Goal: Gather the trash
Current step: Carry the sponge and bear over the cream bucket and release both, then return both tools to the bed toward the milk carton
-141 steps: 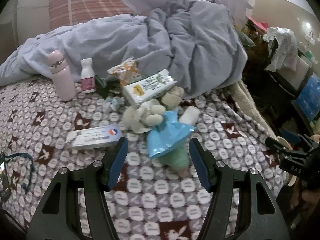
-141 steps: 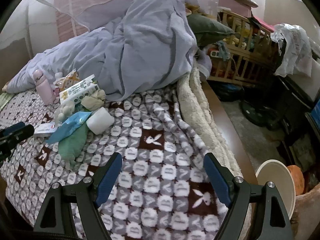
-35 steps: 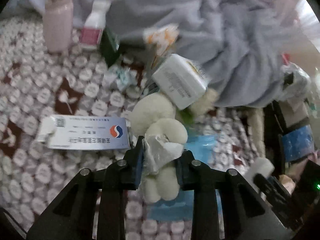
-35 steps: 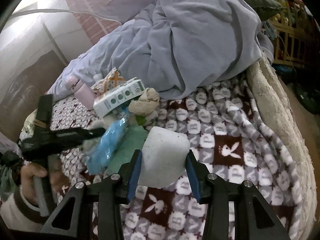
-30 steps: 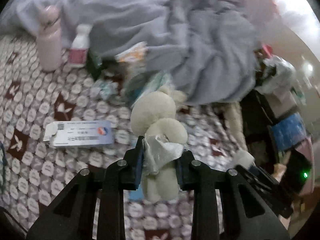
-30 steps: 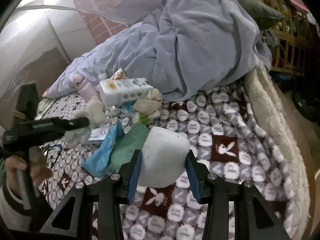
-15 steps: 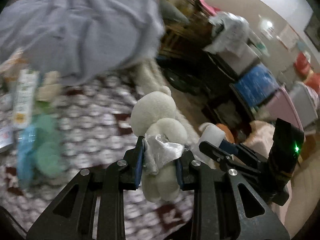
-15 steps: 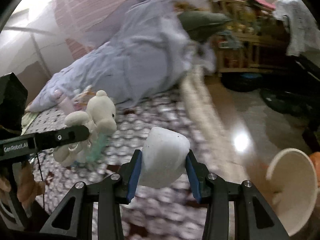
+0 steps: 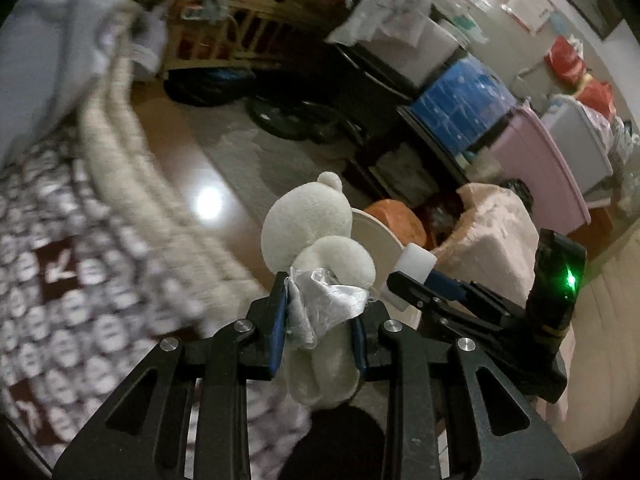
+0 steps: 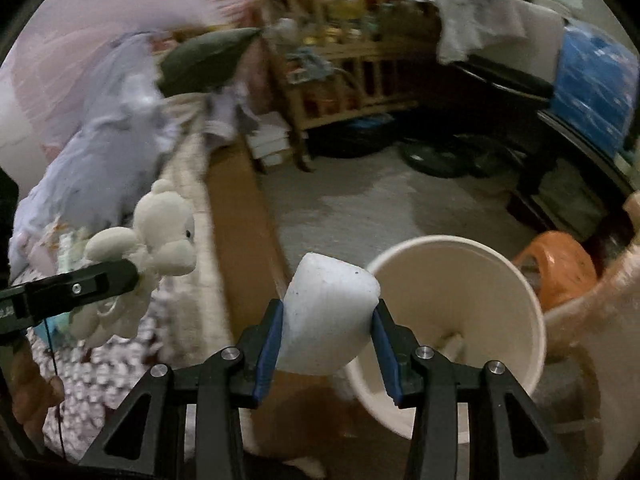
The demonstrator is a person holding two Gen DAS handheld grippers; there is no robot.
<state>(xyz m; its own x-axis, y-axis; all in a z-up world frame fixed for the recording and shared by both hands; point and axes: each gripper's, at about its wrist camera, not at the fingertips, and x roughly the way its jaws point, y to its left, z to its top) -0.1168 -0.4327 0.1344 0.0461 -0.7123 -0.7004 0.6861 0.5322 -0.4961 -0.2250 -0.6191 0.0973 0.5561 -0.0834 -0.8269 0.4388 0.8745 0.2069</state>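
The right gripper (image 10: pixel 327 340) pinches a white foam block (image 10: pixel 328 312) just short of the cream bin (image 10: pixel 516 304) rim; early release would drop it on the floor. The left gripper (image 9: pixel 320 320) clamps a plush bear (image 9: pixel 316 248) and crumpled wrapper (image 9: pixel 324 300) farther from the bin, and the loose wrapper may slip free.

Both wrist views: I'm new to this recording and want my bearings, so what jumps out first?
A cream plush bear is clamped in the left hand-held gripper, with a crumpled silvery wrapper pinched against it. The right hand-held gripper grips a white foam block, just left of a cream bin standing on the floor. Left of both lies the bed's patterned blanket.
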